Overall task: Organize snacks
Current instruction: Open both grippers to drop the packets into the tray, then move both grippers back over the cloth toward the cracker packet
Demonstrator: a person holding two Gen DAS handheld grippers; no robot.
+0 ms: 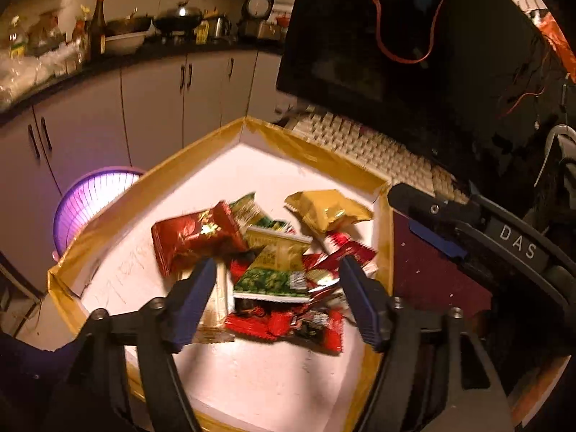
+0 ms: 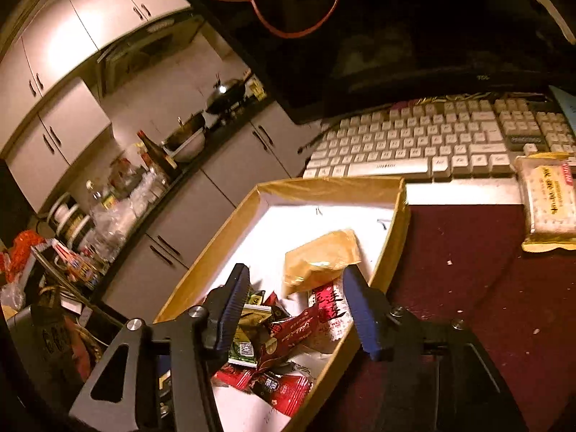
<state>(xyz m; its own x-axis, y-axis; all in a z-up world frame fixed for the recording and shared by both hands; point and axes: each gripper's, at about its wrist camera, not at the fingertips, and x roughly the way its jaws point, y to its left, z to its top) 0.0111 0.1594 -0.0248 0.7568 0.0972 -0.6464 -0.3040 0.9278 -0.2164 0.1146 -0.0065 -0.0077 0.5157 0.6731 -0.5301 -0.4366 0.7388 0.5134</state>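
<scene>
Fingers (image 1: 207, 277) of both grippers spread, empty — over gold-rimmed box (image 1: 201, 147) of snack packets (image 1: 273, 262); "DAS" on right gripper (image 1: 518, 246).

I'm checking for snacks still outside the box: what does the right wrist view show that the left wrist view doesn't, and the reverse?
Only the right wrist view shows a cracker pack lying on the dark red table beside the keyboard. Only the left wrist view shows a purple basket beyond the box and the right gripper at the box's edge. Both show the gold-rimmed box holding red, green and gold snack packets, with open fingers over them.
</scene>
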